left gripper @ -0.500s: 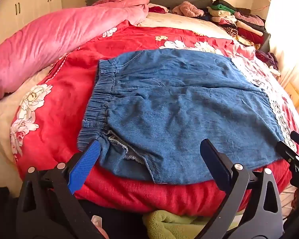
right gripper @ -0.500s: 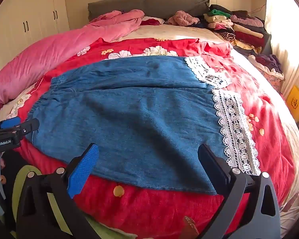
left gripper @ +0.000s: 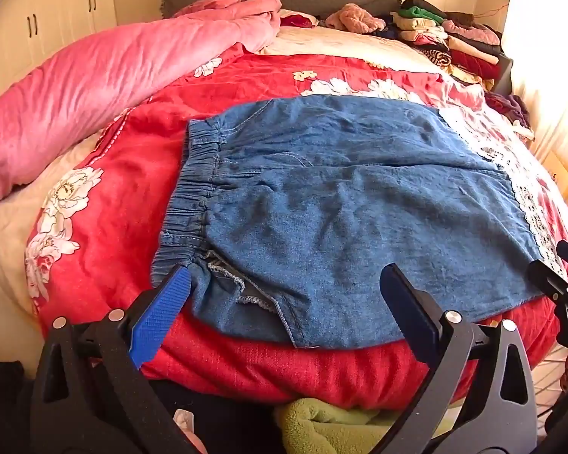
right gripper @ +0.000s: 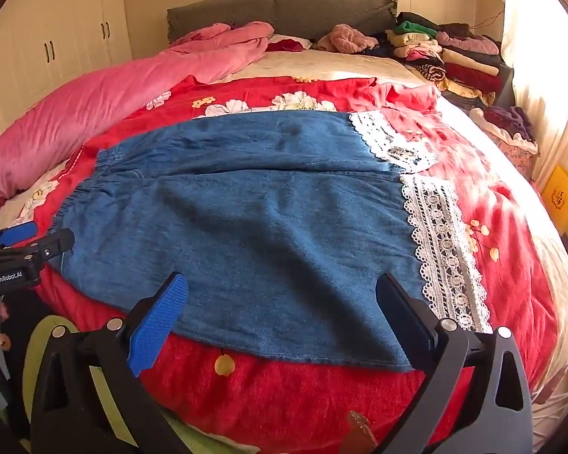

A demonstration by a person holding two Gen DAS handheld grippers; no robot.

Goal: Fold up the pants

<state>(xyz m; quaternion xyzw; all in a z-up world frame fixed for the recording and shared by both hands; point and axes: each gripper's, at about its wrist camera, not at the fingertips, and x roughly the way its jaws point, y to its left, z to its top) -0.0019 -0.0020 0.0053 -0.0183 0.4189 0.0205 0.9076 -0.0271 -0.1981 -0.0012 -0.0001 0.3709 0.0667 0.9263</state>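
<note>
1. The denim pants (left gripper: 340, 219) lay spread flat across the red floral bedspread (left gripper: 132, 174), near the foot of the bed, with the elastic waistband (left gripper: 193, 189) to the left and the lace-trimmed leg ends (right gripper: 443, 249) to the right.
2. The left gripper (left gripper: 284, 295) hung over the near waistband corner, its jaws spread wide with nothing between them; the right gripper (right gripper: 280, 295) hung over the near hem close to the lace, equally wide and empty.
3. The likeliest trouble, I thought, was a pad catching the red bedspread along with the denim, since the pants' near edge sat right on the soft rounded edge of the bed and the cover bulged up beneath it.
4. At the left corner the cloth was doubled, with a frayed pocket edge (left gripper: 242, 291) showing; a pinch there might have taken only the top layer, leaving the under layer to drag and skew the fold.
5. The lace looked openwork and delicate, so a fingertip could have snagged in its holes.
6. The denim seemed soft and thin, faintly creased, with the waistband gathered into tight ridges.
7. A plush pink duvet (left gripper: 94, 83) lay along the far left, and a stack of folded clothes (right gripper: 447, 53) sat at the far right by the grey headboard (right gripper: 284, 7).
</note>
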